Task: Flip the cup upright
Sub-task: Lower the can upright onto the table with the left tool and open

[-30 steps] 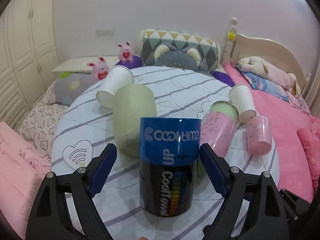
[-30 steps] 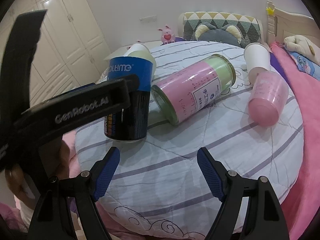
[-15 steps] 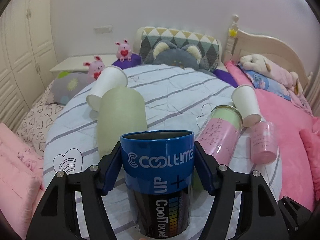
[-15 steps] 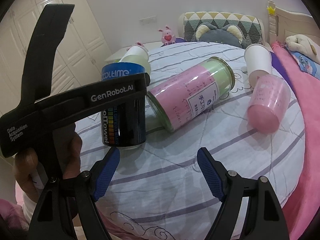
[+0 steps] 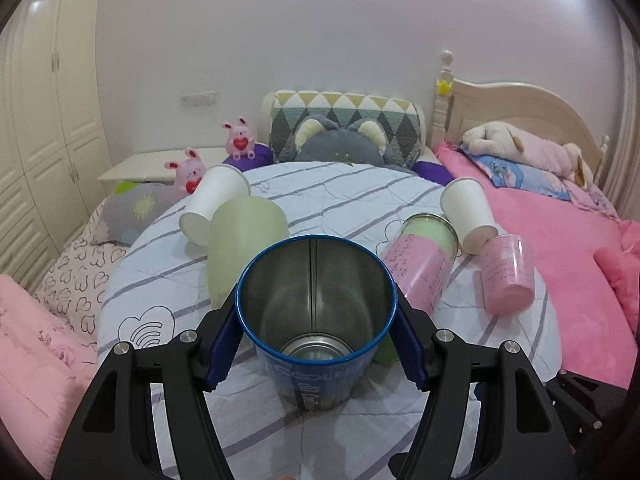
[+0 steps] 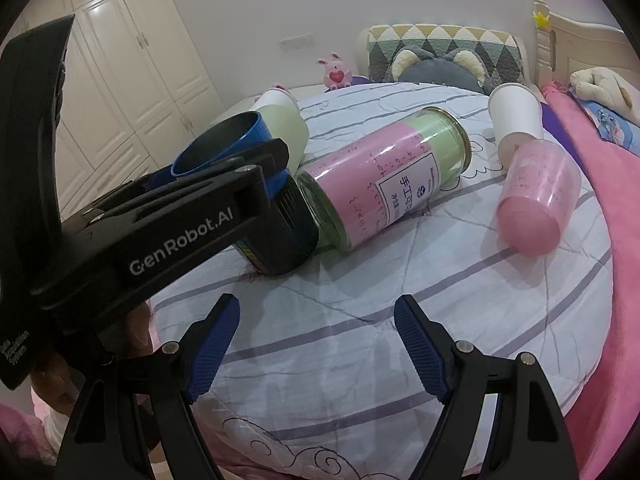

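The left gripper point(image 5: 316, 346) pinches the blue metal cup point(image 5: 316, 320) just under its rim, the cup tilted with its open mouth toward the camera and its base touching the striped round desk point(image 5: 352, 200). The right gripper point(image 6: 316, 346) hangs spread and empty over the desk's near edge. Just beside the cup lie a pink-and-green glass jar point(image 6: 384, 184) and a pale green cup point(image 5: 244, 240); a pink plastic cup point(image 6: 536, 208) and two white paper cups point(image 5: 468, 208) lie farther off.

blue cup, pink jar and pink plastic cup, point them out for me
blue cup point(image 5: 316, 312), left wrist view, inner wall
pink jar point(image 6: 372, 188), right wrist view, label
pink plastic cup point(image 6: 536, 204), right wrist view, side
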{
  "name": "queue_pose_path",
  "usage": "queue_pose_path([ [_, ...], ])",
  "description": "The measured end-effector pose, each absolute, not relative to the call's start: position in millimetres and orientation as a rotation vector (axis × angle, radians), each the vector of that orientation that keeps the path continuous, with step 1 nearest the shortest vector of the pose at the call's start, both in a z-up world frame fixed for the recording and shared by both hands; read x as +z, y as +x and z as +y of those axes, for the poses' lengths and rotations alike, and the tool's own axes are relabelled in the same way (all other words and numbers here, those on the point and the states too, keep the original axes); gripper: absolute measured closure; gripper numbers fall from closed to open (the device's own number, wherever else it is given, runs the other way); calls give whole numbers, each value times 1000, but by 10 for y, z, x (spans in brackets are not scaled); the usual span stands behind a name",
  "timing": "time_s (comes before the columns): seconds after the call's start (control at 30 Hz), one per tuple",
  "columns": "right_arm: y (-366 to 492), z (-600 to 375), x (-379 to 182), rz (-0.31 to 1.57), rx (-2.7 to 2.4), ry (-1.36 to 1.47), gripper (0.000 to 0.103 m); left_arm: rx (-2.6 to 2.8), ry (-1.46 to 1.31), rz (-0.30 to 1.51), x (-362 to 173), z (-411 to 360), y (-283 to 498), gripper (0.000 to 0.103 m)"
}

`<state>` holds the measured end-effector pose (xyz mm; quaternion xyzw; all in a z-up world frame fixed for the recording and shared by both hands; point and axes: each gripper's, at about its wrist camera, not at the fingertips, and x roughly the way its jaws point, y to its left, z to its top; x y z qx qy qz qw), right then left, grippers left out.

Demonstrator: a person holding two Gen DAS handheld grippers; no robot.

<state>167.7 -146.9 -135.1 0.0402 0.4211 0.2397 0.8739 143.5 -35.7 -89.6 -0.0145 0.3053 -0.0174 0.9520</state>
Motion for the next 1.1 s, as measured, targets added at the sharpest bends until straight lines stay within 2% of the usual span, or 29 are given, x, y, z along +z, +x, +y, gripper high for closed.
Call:
queue_pose_path([
  [0.13, 1652, -1461, -1341, 873, 497, 83, 22, -38, -47, 640, -870, -331, 1458, 32],
  [0.17, 1643, -1461, -1336, 871, 494, 81, 22, -38, -44, 645, -863, -331, 1458, 27],
  [0.23, 1631, -1463, -1315, 863, 490, 79, 22, -24, -39, 647, -835, -327, 1430, 5],
  [0.27, 1618, -1466, -1309, 862, 486, 78, 22, -24, -39, 639, -816, -320, 1407, 4],
  [0.93, 1242, -1622, -766, 714, 311, 75, 22, -32, 3, 568, -323, -83, 555, 4],
  [1.1, 1090, -1645, -576, 652, 258, 64, 22, -42, 26, 562, -220, -68, 389, 0],
])
